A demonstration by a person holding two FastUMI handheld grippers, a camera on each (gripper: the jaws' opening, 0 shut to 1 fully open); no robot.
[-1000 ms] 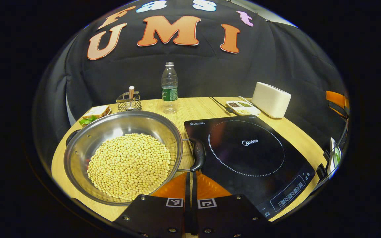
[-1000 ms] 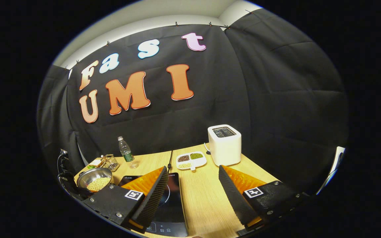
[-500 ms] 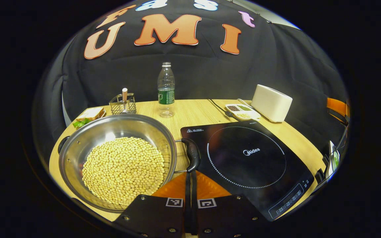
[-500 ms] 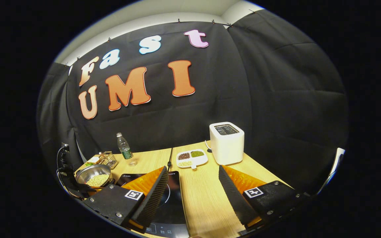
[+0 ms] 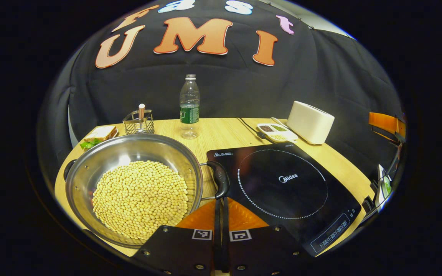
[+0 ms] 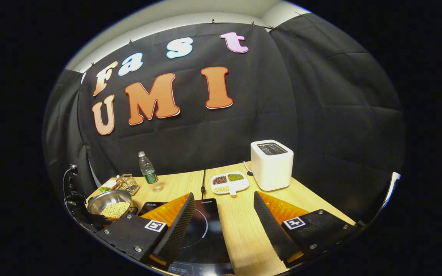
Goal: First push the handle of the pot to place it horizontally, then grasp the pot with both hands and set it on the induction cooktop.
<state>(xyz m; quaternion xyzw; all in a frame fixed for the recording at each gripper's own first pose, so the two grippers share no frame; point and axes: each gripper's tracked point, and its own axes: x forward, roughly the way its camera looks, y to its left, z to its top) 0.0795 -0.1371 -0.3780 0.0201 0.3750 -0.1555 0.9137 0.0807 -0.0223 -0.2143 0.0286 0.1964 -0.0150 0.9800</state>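
- Left claw (image 5: 221, 205): fingers together, tips just under pot handle (image 5: 221, 184).
- Pot (image 5: 132, 184) of beans on table (image 5: 221, 134), beside cooktop (image 5: 282, 188).
- Right claw (image 6: 224, 214): fingers apart, over cooktop edge.

Silver steel pot (image 5: 90, 168) with pale yellow soybeans (image 5: 140, 197) inside; black pot handle (image 5: 221, 184). Glossy black induction cooktop (image 5: 282, 191) with white dotted ring and white print. Light wood-grain table (image 5: 221, 134). Clear plastic bottle (image 5: 189, 107) with green label. Cream-white toaster (image 5: 310, 122), dark slots on top in right gripper view. White divided dish (image 6: 229, 183) holding dark brown, green and pale yellow grains. Silver wire basket (image 5: 138, 122) with tan-handled utensil. Sandwich (image 5: 99, 134), tan bread, green leaf at edge. Black-and-white square markers on left gripper (image 5: 221, 201) and right gripper (image 6: 224, 205). Black booth cloth, white wall strip above.
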